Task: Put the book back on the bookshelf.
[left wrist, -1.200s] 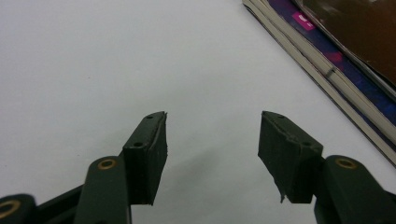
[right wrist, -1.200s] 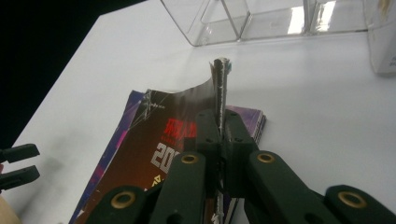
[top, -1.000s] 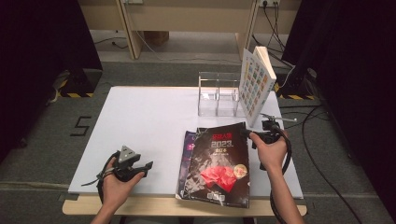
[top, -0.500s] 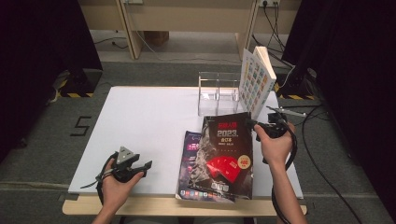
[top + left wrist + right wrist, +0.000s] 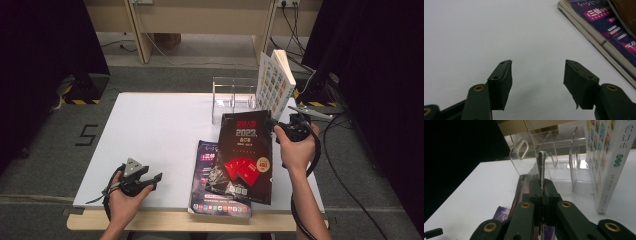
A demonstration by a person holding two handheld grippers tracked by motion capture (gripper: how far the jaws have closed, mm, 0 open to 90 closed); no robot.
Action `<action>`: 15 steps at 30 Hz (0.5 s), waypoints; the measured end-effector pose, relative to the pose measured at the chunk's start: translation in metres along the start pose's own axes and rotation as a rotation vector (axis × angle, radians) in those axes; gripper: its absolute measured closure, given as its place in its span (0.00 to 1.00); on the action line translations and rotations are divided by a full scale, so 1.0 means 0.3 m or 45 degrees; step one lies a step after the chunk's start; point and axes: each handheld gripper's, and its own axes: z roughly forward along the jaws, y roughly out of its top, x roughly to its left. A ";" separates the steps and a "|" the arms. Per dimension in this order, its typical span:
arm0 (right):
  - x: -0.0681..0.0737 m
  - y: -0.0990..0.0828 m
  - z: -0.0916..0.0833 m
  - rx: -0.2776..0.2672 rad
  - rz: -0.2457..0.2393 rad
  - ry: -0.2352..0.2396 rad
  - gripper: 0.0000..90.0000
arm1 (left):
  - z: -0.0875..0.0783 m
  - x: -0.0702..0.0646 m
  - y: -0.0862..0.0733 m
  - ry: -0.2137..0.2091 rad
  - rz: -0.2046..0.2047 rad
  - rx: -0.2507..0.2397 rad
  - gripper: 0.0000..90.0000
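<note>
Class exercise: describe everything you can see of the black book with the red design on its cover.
The black book is a thin, glossy softcover showing "2023", red fan-like shapes and a round yellow sticker. It is tilted up: its far edge is raised toward the clear acrylic rack, its near edge rests on the purple magazine. The right gripper is clamped on its upper right edge; the right gripper view shows the cover edge-on between the jaws.

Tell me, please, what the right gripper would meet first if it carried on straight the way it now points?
The right gripper, shut on the black book, points toward the clear acrylic rack. Going straight on, the book's edge would probably reach the rack's near divider first, with the white book just to one side; depth is hard to judge.
</note>
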 end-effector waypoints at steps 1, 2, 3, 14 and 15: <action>0.003 0.003 -0.001 0.000 0.000 0.002 0.97 | -0.002 0.002 0.001 0.001 0.004 0.000 0.44; 0.007 0.006 -0.001 -0.007 -0.008 0.002 0.97 | -0.003 0.004 0.001 0.003 0.002 0.000 0.44; 0.011 0.010 -0.001 -0.013 -0.015 0.000 0.97 | -0.003 0.004 0.001 0.007 0.001 -0.002 0.44; 0.040 0.035 -0.005 -0.067 -0.053 0.011 0.97 | -0.006 0.006 -0.007 0.012 -0.017 -0.002 0.44; 0.042 0.037 -0.005 -0.071 -0.054 0.010 0.97 | -0.007 0.006 -0.007 0.011 -0.019 -0.004 0.44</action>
